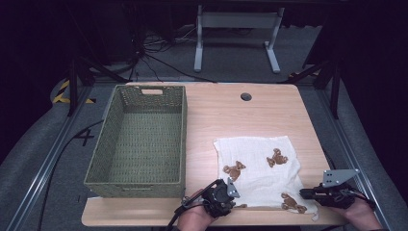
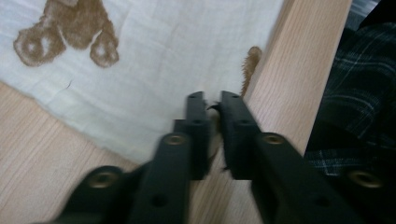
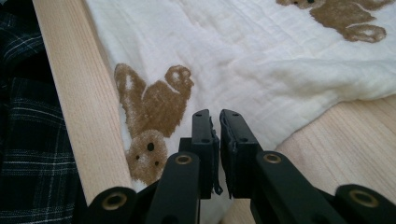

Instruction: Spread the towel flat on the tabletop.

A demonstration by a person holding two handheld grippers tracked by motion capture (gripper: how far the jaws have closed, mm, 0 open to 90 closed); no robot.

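We note the white muslin cloth printed with brown bears [image 1: 262,171] lying flat in the lower right of the high view, its near hem at the edge of the pale wooden table [image 1: 226,115], with the empty green woven basket [image 1: 139,139] well apart at left centre. The left gripper [image 2: 211,103] sits at the cloth's near left corner, jaws drawn almost together; in the left gripper view a sliver of fabric appears pinched between them. The right gripper [image 3: 215,117] is at the near right corner, jaws equally narrow, apparently nipping the hem beside a bear print. Our worry: both holds look shallow, catching only the very edge, so a lift could let a corner slip free and the cloth sag or slide off the table lip. Uneven pulling between the hands could also skew any fold, and thin muslin might snag on the jaw edges.
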